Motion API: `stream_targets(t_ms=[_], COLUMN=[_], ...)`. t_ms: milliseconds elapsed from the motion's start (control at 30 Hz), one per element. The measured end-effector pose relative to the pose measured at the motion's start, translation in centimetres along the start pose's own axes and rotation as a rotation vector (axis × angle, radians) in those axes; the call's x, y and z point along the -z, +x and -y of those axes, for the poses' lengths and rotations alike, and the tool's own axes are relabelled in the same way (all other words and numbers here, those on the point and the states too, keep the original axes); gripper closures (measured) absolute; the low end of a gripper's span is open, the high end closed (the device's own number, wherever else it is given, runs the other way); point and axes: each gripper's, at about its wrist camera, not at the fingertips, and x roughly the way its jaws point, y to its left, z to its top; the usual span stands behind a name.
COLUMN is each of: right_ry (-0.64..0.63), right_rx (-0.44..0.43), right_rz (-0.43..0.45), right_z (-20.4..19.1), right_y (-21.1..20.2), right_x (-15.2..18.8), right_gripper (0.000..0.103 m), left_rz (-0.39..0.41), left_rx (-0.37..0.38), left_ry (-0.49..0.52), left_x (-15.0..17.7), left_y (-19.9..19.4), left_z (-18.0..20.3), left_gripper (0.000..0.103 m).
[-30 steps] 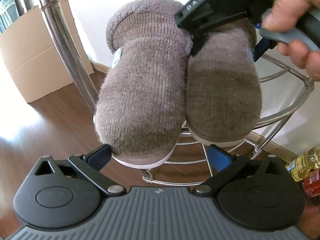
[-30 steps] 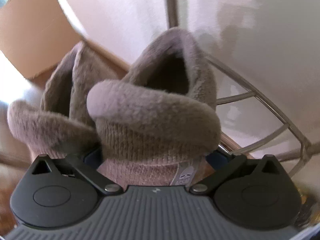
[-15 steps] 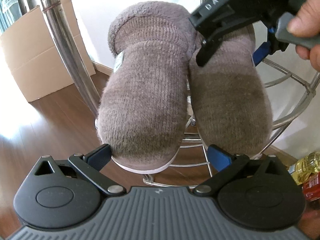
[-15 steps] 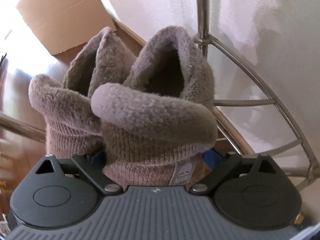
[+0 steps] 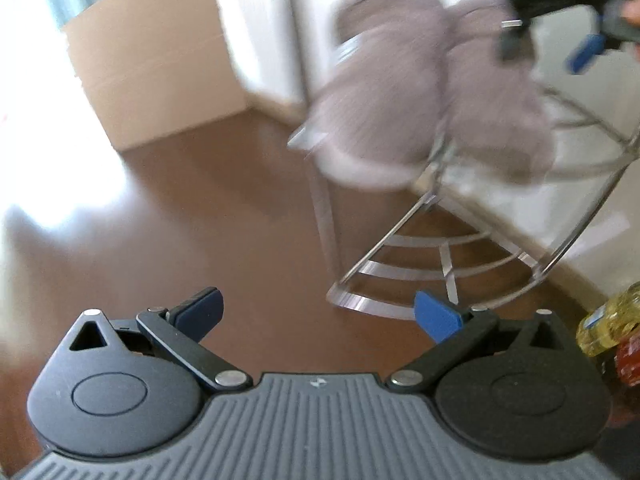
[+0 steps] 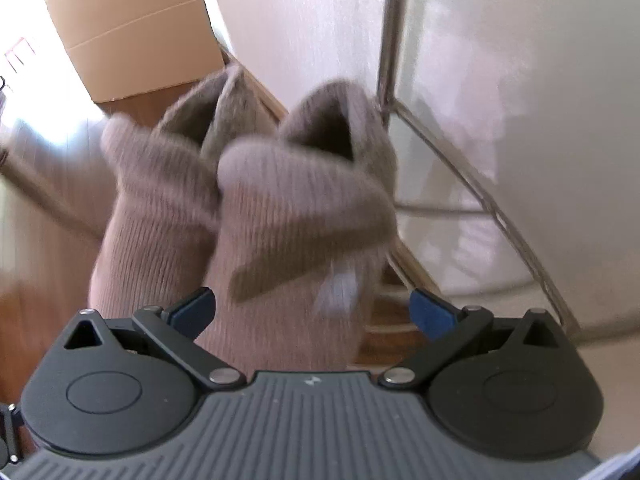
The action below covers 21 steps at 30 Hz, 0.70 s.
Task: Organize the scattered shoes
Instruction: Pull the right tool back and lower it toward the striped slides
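Note:
Two grey-brown fuzzy slippers, the left slipper [image 5: 376, 92] and the right slipper [image 5: 492, 96], sit side by side on the upper shelf of a chrome wire rack [image 5: 592, 164], toes toward my left gripper. My left gripper [image 5: 320, 312] is open and empty, well back from them over the floor. In the right wrist view the right slipper [image 6: 300, 208] and the left slipper [image 6: 160, 208] show their heel openings. My right gripper [image 6: 312, 310] is open just behind the heels, touching neither. It also appears as the right gripper [image 5: 548, 48] above the right slipper. Both views are blurred.
A cardboard box [image 5: 156, 64] stands on the wooden floor [image 5: 200, 220] by the wall. The rack's lower shelf [image 5: 440, 268] is bare wire. A yellow oil bottle [image 5: 612, 320] and a red item [image 5: 628, 360] sit at the right. A chrome pole [image 6: 390, 40] rises beside the slippers.
My left gripper has pulled back and down, away from the slipper toes. My right gripper has drawn back from the right slipper's heel. Both slippers stay on the shelf.

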Motion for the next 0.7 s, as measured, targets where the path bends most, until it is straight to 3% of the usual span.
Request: stream_targets(t_ms=[167,267,367,400,533,700], right_ry=[-0.028,-0.065,-0.065,-0.056,-0.059,-0.164], right_rx=[-0.04,-0.119,-0.213,-0.234,-0.279,-0.271], right_rz=[-0.095,-0.213,-0.339,-0.375,-0.472,-0.596], right_z=[-3.2,-6.6,-10.7,-12.0,-16.9,-22.1], right_y=[-2.5,-2.6,-1.6,-1.3,-0.6,0.7], right_x=[4.9,9.2,14.2,15.9,23.1,31.9], right_gripper=[0.0,0.0,0.0,0.0,0.0,0.0], left_rz=[-0.137,-0.225,-0.272,-0.304,-0.321,-0.3], left_rx=[-0.148,-0.23,-0.239,-0.217,-0.164,-0.173], left_ry=[-0.233,-0.409,-0.487,-0.514,-0.448,-0.422], left_x=[9.0,17.2,22.9,26.4,32.8,37.0], left_y=[-5.0,-8.3,-9.0,-9.4,-11.3,-14.0], left_z=[-5.2,-7.9,-8.8,-8.6,-7.3,-6.0], left_gripper=[0.0,0.0,0.0,0.0,0.0,0.0])
